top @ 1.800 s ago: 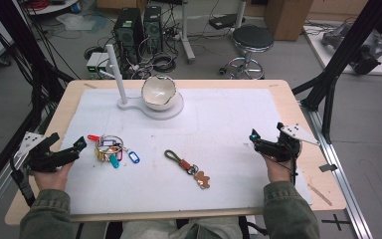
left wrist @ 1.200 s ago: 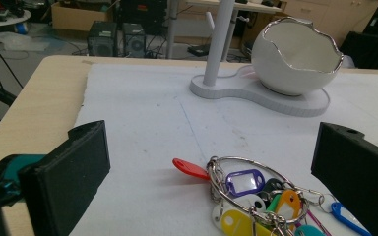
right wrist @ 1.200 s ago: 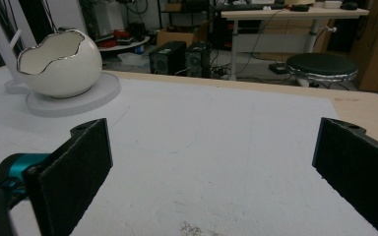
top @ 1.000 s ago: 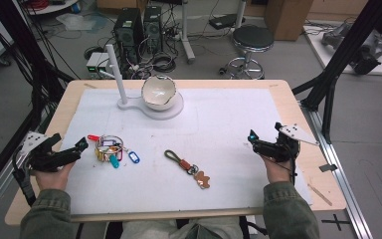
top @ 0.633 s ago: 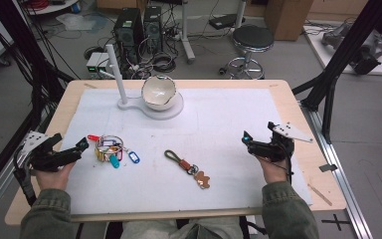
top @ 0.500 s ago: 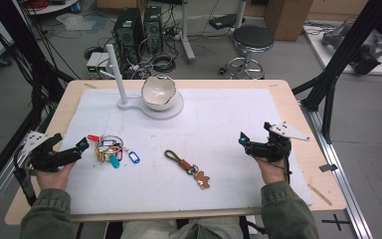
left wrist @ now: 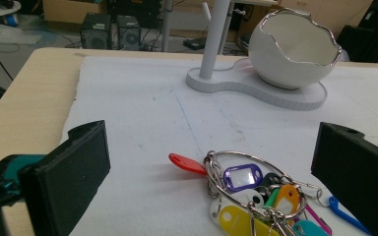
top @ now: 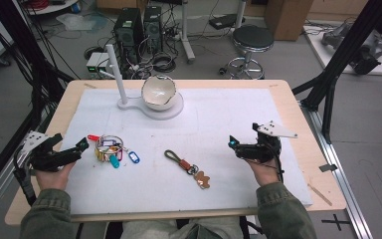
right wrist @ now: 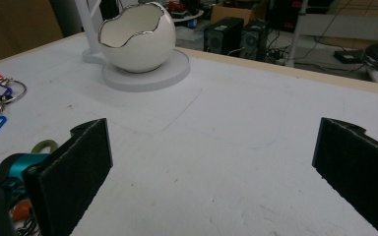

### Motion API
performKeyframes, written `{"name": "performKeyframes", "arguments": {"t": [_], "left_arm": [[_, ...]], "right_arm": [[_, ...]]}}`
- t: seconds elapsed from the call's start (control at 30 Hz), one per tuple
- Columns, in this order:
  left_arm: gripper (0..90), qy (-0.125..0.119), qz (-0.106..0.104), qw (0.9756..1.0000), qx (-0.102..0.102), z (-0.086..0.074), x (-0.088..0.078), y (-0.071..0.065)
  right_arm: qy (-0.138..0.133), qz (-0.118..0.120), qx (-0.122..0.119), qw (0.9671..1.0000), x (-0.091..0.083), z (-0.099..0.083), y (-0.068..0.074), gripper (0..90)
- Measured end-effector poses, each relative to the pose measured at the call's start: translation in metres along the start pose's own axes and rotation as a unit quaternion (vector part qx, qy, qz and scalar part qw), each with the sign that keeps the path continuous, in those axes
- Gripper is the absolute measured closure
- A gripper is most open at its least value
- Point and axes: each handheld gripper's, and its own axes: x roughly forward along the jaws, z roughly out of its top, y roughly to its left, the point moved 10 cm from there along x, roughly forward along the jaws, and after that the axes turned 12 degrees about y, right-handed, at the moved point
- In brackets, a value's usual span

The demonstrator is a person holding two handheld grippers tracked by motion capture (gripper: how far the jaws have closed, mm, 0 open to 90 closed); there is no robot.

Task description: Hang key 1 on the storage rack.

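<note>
Two grippers are held with jaws apart over the white surface (top: 238, 119), a key bunch and a strap keychain lying between them.

The key bunch (top: 110, 149) is seen just ahead of the left gripper (top: 74, 149), untouched, its red tag (left wrist: 187, 163) pointed toward the surface's left edge. The strap keychain (top: 186, 168) is laid diagonally, green loop toward the far left, brown charm toward the person. The right gripper (top: 235, 145) is aimed leftward, well apart from it.
</note>
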Motion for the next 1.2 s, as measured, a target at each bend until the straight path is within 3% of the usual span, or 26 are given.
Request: {"name": "performKeyframes", "arguments": {"t": [0.17,0.67,1.2], "left_arm": [[1.7,0.0,-0.001,1.0,0.001,0.0,0.0,0.0],[1.7,0.002,-0.002,1.0,0.0,-0.001,0.001,0.0],[1.7,0.004,-0.004,1.0,0.001,-0.001,0.001,0.0]], "right_arm": [[0.02,0.022,-0.003,0.9995,0.007,-0.002,0.012,0.6],[0.055,0.05,-0.022,0.997,0.023,-0.006,0.034,0.6],[0.103,0.075,-0.054,0.9905,0.041,-0.016,0.059,0.6]]}}
